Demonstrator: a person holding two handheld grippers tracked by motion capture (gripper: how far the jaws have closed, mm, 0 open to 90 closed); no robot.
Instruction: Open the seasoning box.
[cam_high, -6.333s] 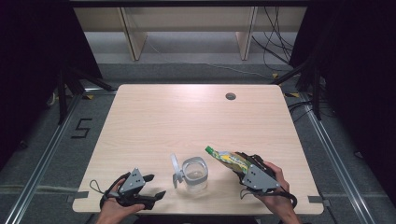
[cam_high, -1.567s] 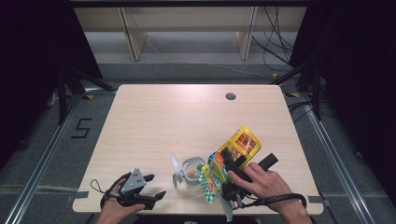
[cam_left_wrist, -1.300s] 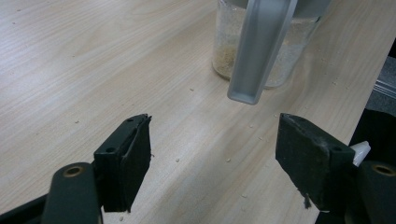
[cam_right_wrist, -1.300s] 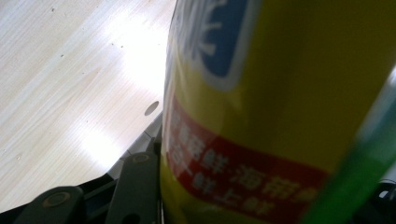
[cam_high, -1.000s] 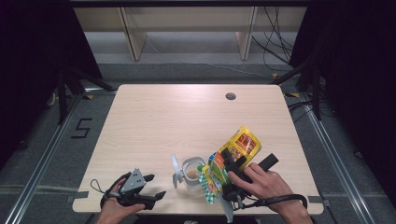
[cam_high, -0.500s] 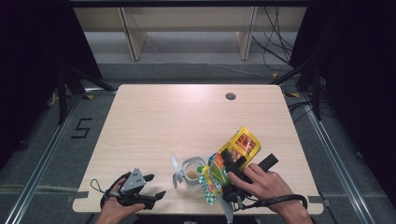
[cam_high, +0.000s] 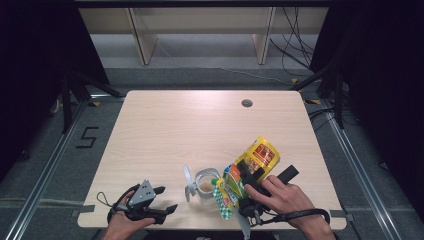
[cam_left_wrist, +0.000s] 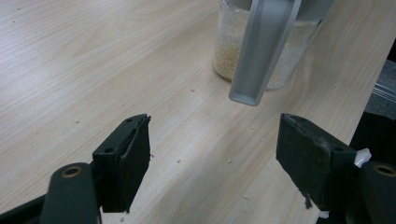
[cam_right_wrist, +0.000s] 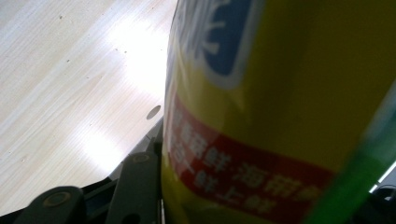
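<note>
Pale wood-grain desk (cam_high: 200, 130) carries a clear glass jar (cam_high: 206, 186) near its front edge; the right hand-held gripper (cam_high: 246, 175) tips a glossy yellow snack bag (cam_high: 250, 162) over the jar's mouth. Pouring well likely needs a slow tilt, opening centred.

Left gripper view: the left hand-held gripper (cam_left_wrist: 219, 149) gapes wide, empty, facing the grain-dusted jar (cam_left_wrist: 266, 42) and its grey clasp (cam_left_wrist: 261, 51).

Right gripper view: the crinkly bag (cam_right_wrist: 280, 116) sits clamped.

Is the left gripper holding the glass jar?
No, the left gripper is open and empty, short of the clear glass jar on the table.
</note>
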